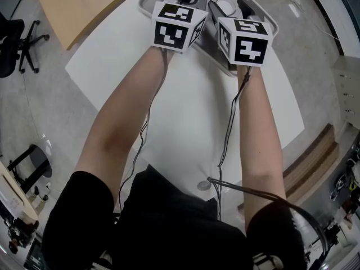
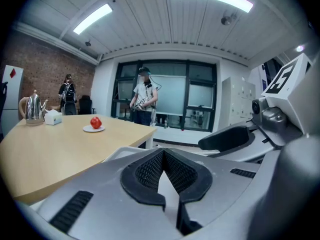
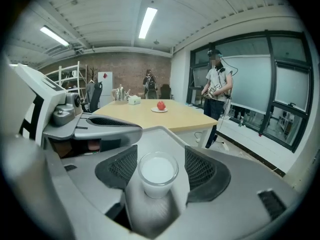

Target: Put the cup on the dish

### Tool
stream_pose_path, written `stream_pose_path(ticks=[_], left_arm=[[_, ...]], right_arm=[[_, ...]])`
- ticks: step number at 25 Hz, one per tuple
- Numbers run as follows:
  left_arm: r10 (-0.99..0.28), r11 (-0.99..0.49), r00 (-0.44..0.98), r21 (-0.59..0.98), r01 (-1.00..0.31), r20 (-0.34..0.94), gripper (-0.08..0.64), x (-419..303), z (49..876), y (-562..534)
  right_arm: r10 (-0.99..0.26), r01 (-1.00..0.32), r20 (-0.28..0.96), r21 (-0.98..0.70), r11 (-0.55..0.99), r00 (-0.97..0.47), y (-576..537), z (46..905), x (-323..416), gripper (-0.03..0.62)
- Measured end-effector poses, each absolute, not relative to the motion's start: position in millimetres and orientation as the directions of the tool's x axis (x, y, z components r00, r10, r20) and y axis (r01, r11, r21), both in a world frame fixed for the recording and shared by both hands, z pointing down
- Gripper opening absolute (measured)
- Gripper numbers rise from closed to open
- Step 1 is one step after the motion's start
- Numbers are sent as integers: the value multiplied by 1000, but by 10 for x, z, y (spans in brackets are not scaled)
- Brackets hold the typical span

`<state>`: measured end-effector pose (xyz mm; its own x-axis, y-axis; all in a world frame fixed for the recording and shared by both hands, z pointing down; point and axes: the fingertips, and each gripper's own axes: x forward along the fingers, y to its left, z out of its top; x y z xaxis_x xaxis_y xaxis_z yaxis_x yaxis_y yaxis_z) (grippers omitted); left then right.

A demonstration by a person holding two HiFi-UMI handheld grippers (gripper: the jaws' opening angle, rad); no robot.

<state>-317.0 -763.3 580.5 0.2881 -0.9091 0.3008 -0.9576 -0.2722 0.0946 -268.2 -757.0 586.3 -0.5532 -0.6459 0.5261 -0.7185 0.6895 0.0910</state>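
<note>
Cup on the dish, release left to finish.
The cup [image 3: 158, 170] stands upright inside the dish [image 1: 270, 16], near its far rim, so the placing looks done. The right gripper [image 3: 160, 149] has its fingers wide to either side of the cup, seemingly just clear of it; it has only to back away from the dish. The left gripper [image 2: 163, 152], beside it over the dish, has its fingers narrowed tip to tip on nothing.

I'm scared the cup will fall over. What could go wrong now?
1. The cup stands loose between the open jaws of the right gripper, so a sideways move could tip it.
2. The left gripper, shut and empty, sits close beside the right one. The two could bump.
</note>
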Motion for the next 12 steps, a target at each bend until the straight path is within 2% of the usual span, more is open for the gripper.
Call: stream_pose_path(ticks=[6, 8, 9, 12], left_arm=[[-924, -283, 294, 82, -956, 244, 8, -3086, 5340, -7457], [-930, -287, 295, 71, -955, 220, 8, -3055, 5153, -7349], [-933, -288, 295, 64, -956, 208, 8, -3039, 5056, -7290], [-940, -292, 295, 44, -955, 171, 8, -2938, 4774, -7088]], right_arm=[[-704, -743, 430, 106, 660, -564, -7421, 5287, -2496, 247], [-740, -764, 392, 128, 633, -547, -7337, 5091, -2416, 133], [-756, -773, 370, 135, 620, -541, -7290, 4988, -2378, 96], [-781, -789, 297, 122, 602, -550, -7090, 4669, -2262, 37]])
